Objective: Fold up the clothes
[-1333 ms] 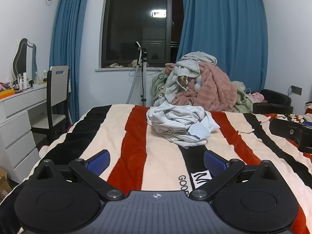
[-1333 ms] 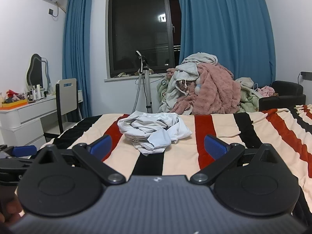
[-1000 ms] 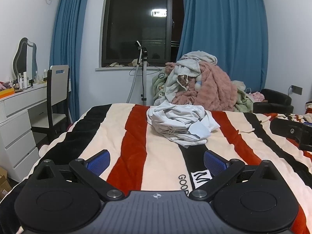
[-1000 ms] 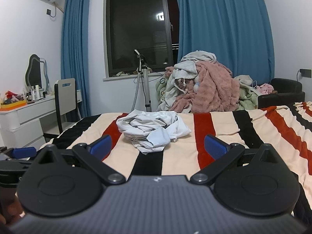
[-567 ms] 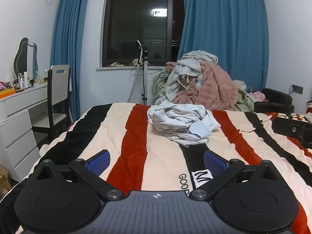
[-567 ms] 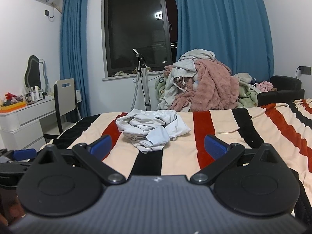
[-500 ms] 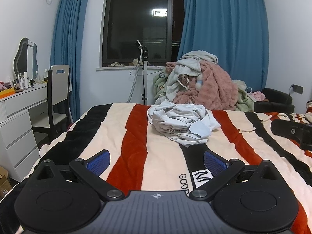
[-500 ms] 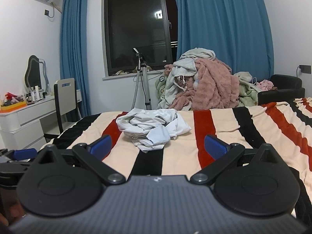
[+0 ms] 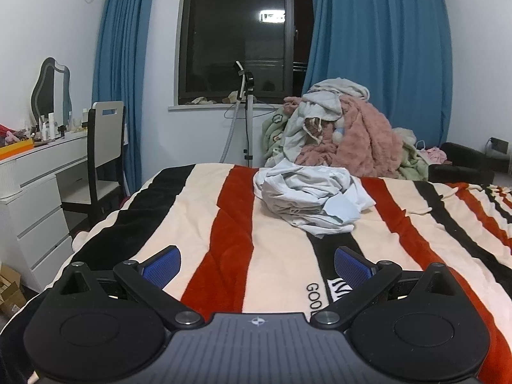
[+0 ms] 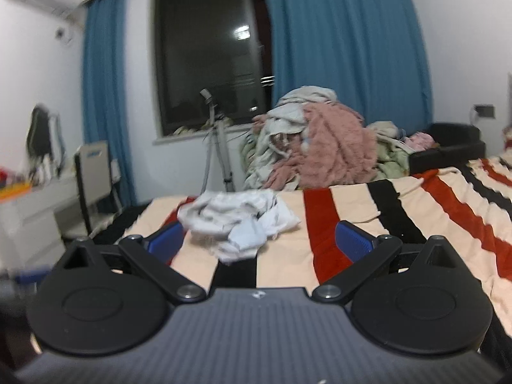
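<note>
White crumpled garment [image 9: 312, 203] on striped blanket [image 9: 230, 224], blurred in right view

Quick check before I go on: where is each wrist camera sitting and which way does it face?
Left wrist: behind the open left tongs, low over the striped blanket, facing the crumpled pale garment and window; only its own fingers show.
Right wrist: behind the open right tongs, blurred, facing the same garment from further right, tilted; own fingers only.
Shared: garment, blanket, clothes pile, window.
</note>
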Demonstrator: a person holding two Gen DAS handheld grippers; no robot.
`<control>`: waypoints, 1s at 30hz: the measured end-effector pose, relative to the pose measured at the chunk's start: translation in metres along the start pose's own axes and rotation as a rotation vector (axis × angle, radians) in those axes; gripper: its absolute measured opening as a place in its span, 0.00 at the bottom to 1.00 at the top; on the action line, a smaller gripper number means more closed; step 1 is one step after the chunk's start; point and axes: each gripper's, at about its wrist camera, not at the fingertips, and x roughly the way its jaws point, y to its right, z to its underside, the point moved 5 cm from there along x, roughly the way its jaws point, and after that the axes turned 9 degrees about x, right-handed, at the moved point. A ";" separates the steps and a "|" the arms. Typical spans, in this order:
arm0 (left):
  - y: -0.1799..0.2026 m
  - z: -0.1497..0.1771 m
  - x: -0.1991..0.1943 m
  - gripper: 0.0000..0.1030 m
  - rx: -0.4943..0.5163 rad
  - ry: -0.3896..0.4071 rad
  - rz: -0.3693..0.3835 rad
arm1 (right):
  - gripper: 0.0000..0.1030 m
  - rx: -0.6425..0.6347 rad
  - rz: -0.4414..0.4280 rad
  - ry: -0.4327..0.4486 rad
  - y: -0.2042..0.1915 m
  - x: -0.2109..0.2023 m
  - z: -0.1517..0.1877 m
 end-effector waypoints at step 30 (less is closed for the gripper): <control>0.040 -0.070 0.313 0.01 -0.093 -0.111 0.139 | 1.00 0.087 0.008 -0.084 0.084 0.141 0.058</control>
